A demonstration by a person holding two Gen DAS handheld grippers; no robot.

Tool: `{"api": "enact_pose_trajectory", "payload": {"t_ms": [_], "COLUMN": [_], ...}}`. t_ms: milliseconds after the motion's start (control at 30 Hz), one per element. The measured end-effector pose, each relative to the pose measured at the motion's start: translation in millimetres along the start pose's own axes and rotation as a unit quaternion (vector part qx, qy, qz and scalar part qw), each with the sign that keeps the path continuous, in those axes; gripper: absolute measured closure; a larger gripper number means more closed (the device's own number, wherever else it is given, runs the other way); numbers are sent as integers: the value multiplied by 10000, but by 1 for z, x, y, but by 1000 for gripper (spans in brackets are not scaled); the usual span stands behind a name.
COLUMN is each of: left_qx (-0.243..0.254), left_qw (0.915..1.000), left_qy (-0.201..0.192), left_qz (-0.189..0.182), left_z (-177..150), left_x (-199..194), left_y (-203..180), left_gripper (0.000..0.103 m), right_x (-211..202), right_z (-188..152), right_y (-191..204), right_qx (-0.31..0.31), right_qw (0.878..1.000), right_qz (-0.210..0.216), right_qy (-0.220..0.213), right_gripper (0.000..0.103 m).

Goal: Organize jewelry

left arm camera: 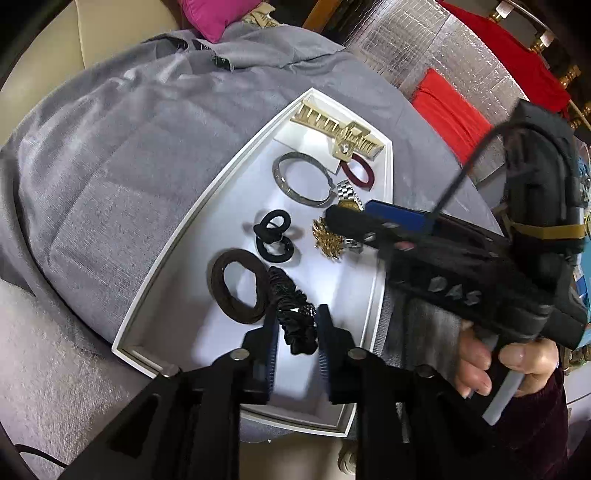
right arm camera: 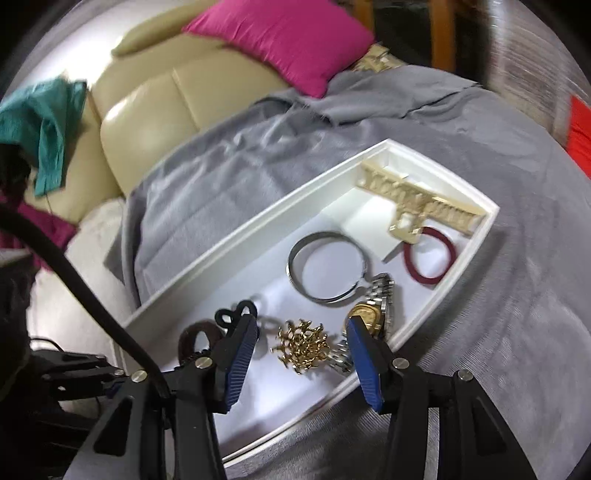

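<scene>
A white tray (left arm camera: 192, 218) lies on a grey cloth and holds jewelry: a gold hair claw (left arm camera: 338, 134), a silver bangle (left arm camera: 301, 182), a maroon ring band (left arm camera: 357, 170), a watch (left arm camera: 347, 197), a gold chain heap (left arm camera: 327, 240), black hair ties (left arm camera: 273, 234), a brown hair band (left arm camera: 238, 286) and a black scrunchie (left arm camera: 295, 314). My left gripper (left arm camera: 295, 325) is open, its fingers on either side of the scrunchie. My right gripper (right arm camera: 303, 334) is open over the gold chain heap (right arm camera: 301, 347), with the watch (right arm camera: 371, 306) by its right finger. The right gripper also shows in the left wrist view (left arm camera: 354, 221).
The grey cloth (left arm camera: 129, 166) covers a rounded surface. A beige sofa (right arm camera: 147, 110) with a pink cushion (right arm camera: 291, 33) and a teal cloth (right arm camera: 40, 125) lies behind. Red fabric (left arm camera: 450, 110) and silver foil sit at the right. The tray's rim (right arm camera: 240, 236) stands up around the items.
</scene>
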State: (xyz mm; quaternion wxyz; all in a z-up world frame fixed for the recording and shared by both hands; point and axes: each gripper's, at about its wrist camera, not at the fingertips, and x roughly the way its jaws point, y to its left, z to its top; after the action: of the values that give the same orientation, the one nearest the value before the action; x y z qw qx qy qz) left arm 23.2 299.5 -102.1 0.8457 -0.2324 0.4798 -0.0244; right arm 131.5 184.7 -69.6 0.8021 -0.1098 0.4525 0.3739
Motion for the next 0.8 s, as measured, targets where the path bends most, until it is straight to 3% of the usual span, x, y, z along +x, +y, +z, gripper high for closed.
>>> {"api": "enact_pose_trajectory", "payload": {"t_ms": [100, 233, 300, 567, 800], "left_qx": [124, 440, 617, 1117, 1288], "left_qw": [9998, 9958, 9918, 9699, 9518], "left_qy": [-127, -615, -851, -1468, -1958], "left_qz": [106, 516, 726, 1590, 1979], "left_z": [-2, -4, -5, -21, -37], "left_x": [-7, -22, -31, -75, -134], "left_y": [-4, -16, -23, -45, -63], "left_gripper": [67, 46, 41, 31, 21], "right_x": [-23, -57, -73, -136, -175], "right_z": [-6, -15, -21, -46, -65], "right_y": [-7, -13, -15, -9, 16], "right_qx": [272, 547, 660, 926, 1144], "right_qw": [9992, 9965, 9947, 9886, 9846], "right_qz": [-83, -241, -343, -480, -472], "right_qy": [-273, -581, -711, -1082, -1232], "right_gripper": [48, 48, 48, 48, 48]}}
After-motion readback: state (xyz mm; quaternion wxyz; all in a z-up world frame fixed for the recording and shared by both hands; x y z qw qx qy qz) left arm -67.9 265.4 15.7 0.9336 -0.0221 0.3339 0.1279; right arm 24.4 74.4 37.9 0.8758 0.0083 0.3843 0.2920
